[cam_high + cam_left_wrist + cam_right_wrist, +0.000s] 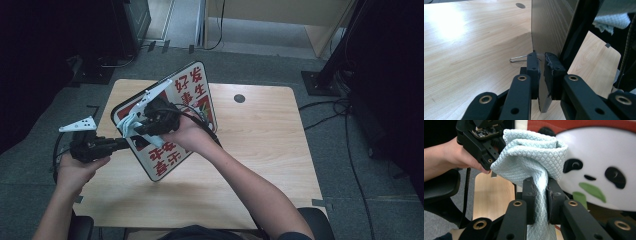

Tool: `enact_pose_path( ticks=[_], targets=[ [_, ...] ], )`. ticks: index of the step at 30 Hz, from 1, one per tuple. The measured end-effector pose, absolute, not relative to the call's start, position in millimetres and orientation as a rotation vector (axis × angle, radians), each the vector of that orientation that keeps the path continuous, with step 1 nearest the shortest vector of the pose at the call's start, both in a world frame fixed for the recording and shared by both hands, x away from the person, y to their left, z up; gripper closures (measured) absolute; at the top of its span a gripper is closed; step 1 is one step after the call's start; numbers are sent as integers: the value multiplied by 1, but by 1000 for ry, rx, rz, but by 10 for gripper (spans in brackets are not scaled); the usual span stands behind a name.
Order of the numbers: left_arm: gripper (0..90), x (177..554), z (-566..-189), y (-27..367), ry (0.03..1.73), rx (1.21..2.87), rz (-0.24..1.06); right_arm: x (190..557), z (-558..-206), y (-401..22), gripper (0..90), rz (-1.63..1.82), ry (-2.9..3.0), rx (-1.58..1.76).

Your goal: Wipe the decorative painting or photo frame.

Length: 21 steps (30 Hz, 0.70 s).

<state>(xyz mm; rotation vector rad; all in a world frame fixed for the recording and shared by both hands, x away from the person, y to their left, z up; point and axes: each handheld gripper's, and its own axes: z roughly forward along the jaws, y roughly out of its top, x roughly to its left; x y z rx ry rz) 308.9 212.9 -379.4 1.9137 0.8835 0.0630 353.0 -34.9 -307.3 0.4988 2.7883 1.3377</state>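
- Wood is under everything: the table (260,150) carries the work, and the printed board (197,82) stands tilted on it, its lower corner near the front of the table.
- At the left, my left gripper (127,141) has its jaws pressed together on the thin edge of the board (546,32). In the left gripper view the two black pads sit on both sides of the sheet. I hold it like this so the board stays up and does not slide when I push on it.
- Behind this clamp a small wire clip (517,59) lies on the table, apart from the board. I do not touch it.
- In the middle, the board shows its printed side to me, with red characters and a panda face (599,172). This is the side I want to clean, I think.
- At the right, my right gripper (541,188) pinches a pale blue cloth (531,155). The bunched cloth rises above the jaws, so the soft part meets the board and not the hard pads.
- The cloth is very close to the panda picture; whether it touches, I cannot tell.
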Motion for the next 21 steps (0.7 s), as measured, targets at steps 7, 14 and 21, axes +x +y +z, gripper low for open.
enact_pose_path(
  ticks=[7,14,21],
  targets=[
    [819,309,-380,213,888,1912,60,351,-319,-37,799,1350,2801,513],
    [820,309,-380,213,887,1913,62,349,-334,-40,799,1366,2812,533],
    [821,309,-380,213,888,1911,61,346,-346,-42,799,1367,2827,544]
  ],
)
